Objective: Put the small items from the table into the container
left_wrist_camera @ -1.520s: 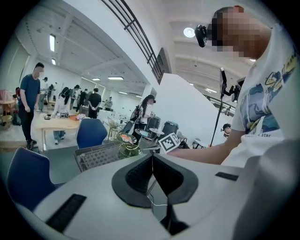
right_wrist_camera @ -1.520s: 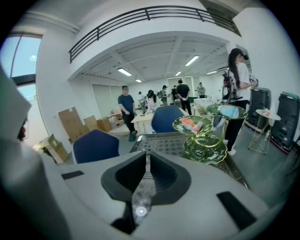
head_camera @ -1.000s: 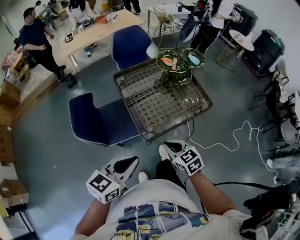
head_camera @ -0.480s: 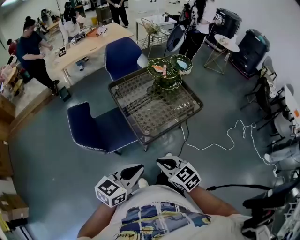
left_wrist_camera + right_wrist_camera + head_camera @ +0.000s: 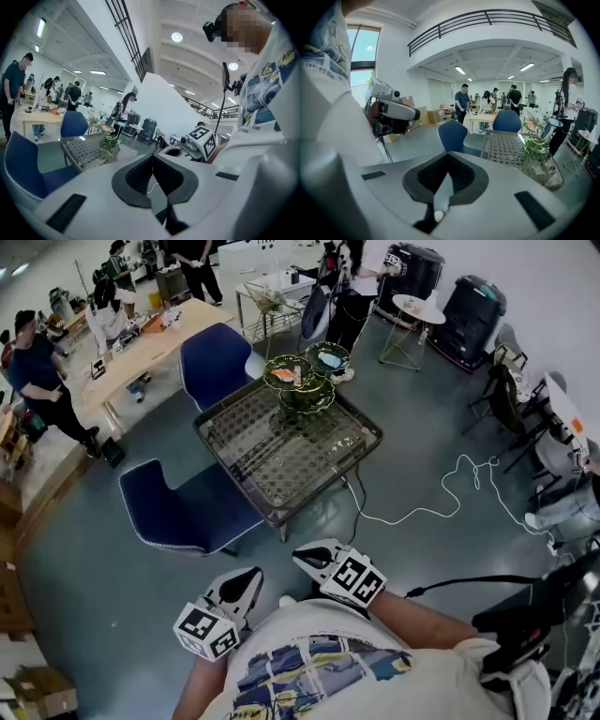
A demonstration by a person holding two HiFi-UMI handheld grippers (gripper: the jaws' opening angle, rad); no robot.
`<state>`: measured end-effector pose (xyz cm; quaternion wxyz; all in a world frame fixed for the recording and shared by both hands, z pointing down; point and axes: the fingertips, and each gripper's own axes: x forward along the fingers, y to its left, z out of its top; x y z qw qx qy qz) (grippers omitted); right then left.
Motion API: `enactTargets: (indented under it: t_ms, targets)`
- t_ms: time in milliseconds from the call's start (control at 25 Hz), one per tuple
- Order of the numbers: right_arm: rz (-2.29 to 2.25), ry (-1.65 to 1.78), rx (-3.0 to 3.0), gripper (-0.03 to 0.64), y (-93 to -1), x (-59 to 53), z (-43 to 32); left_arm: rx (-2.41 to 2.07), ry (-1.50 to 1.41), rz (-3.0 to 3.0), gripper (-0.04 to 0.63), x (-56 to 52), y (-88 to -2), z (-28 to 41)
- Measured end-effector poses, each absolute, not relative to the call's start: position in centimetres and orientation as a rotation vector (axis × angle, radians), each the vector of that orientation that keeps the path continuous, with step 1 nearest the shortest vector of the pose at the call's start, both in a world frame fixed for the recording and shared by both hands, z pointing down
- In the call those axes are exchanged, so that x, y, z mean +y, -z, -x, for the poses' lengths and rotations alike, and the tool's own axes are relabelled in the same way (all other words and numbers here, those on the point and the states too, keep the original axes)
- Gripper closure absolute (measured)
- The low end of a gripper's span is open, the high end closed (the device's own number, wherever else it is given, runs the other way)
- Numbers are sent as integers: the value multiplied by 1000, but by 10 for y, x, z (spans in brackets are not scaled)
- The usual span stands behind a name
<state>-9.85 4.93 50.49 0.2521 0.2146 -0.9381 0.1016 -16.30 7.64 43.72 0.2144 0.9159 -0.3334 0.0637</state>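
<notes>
A glass-topped metal grid table [image 5: 246,463] stands a few steps ahead of me. On its far corner is a green tiered tray [image 5: 305,381] with a few items in its dishes. Some small pale things [image 5: 351,435] lie near the table's right edge, too small to make out. My left gripper [image 5: 246,579] and right gripper [image 5: 309,557] hang close to my body, well short of the table. Both are shut with nothing between the jaws, as the left gripper [image 5: 153,159] and right gripper [image 5: 449,161] views confirm. The table [image 5: 506,150] and tray [image 5: 536,143] lie ahead on the right.
Two blue chairs [image 5: 183,507] [image 5: 216,357] stand at the table's left and far sides. A white cable [image 5: 441,498] snakes over the grey floor on the right. Several people stand around a wooden table [image 5: 141,343] at the back left. A round side table [image 5: 417,307] stands behind.
In the head view the table and tray have slid up and to the left and look farther off. Both grippers have drifted down and left in the picture, still shut and empty.
</notes>
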Motion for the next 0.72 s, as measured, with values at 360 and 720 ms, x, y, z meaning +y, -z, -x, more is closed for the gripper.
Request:
enactTargets:
  t_ms: [360,720]
  targets:
    - [-560,-265,-2548,607,-506,58,106,-947,-184,-2536,586,83,-443,174]
    - [-579,-283,-2541,607,-511,65,97,-909,-199,-2543,586,86,-448,162]
